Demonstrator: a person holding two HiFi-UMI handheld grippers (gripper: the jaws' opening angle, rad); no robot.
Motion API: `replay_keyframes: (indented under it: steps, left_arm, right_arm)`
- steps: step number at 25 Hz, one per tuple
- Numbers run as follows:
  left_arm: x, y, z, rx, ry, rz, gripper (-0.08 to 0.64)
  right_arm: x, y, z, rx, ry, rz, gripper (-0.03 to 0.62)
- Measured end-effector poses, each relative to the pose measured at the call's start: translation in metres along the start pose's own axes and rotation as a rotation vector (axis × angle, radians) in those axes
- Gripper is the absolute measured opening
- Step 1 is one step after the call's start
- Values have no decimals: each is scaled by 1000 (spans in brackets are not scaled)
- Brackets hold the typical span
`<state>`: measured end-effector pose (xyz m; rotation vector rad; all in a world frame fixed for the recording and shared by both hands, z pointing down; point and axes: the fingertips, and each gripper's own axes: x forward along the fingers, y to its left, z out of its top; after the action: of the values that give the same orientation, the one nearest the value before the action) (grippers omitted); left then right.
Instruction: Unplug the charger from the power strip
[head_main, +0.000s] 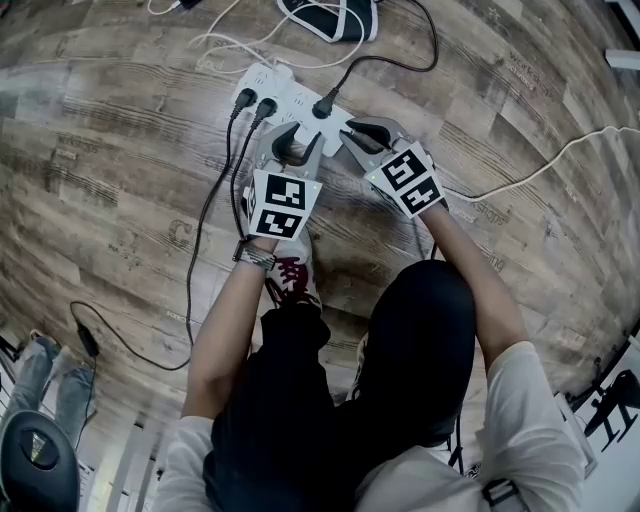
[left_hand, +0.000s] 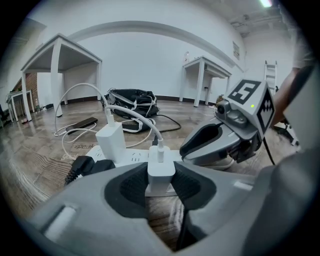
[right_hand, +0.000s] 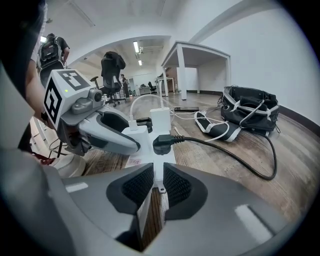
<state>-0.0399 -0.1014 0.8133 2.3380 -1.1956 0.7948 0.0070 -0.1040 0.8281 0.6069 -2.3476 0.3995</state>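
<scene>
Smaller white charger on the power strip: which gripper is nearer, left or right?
Left. The left gripper grips the smaller white charger; the right gripper clamps the power strip beside it.

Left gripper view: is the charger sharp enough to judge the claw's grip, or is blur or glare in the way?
Left gripper view: charger sharp between the left claw pads, no glare on it; fisheye bends the walls, corners black. Right gripper view: power strip crisp, same distortion. Head view: evenly lit, floor planks bowed, edges soft.
</scene>
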Motion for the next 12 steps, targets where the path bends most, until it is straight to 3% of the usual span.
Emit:
replay_keyframes:
  steps: [9, 12]
  left_arm:
    - [-1, 2, 1, -159, -24, -54, 150]
    - [-1, 3, 1, -123, -14, -49, 152]
  right_arm:
    - [0, 0, 2, 15, 1, -13, 63]
    - [0, -1, 2, 19, -1, -16, 61]
